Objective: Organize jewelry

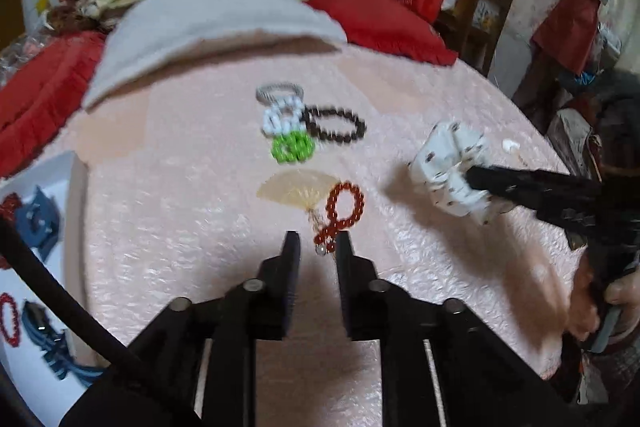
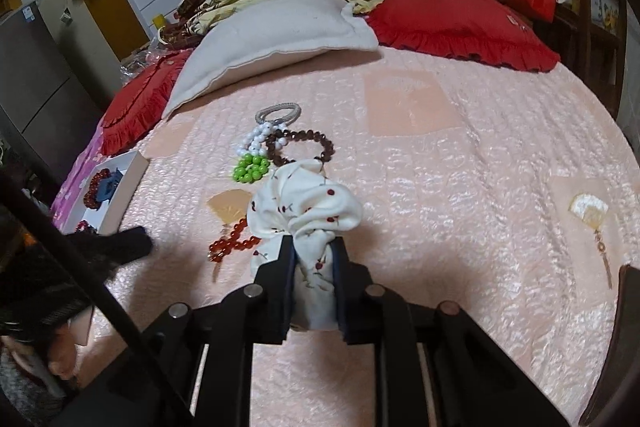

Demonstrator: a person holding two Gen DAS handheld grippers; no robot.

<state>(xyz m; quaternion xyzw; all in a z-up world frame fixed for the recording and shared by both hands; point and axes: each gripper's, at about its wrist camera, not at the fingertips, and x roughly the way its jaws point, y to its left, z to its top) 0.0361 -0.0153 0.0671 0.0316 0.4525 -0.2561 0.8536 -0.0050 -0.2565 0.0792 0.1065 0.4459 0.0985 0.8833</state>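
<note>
My right gripper (image 2: 314,247) is shut on a white cherry-print scrunchie (image 2: 308,207) and holds it above the pink bedspread; it also shows in the left wrist view (image 1: 452,171). My left gripper (image 1: 318,239) is open and empty, just in front of a red bead bracelet (image 1: 340,215) and a pale fan-shaped hair clip (image 1: 298,191). Beyond lie a green bead bracelet (image 1: 292,147), a white bead bracelet (image 1: 280,119), a dark brown bead bracelet (image 1: 336,125) and a grey hair tie (image 1: 280,91).
A white box (image 1: 36,291) at the bed's left edge holds a blue claw clip (image 1: 38,221), red bracelets and a blue item. A second fan clip (image 2: 588,209) lies at the right. A grey pillow (image 2: 272,35) and red pillows (image 2: 460,23) lie at the back.
</note>
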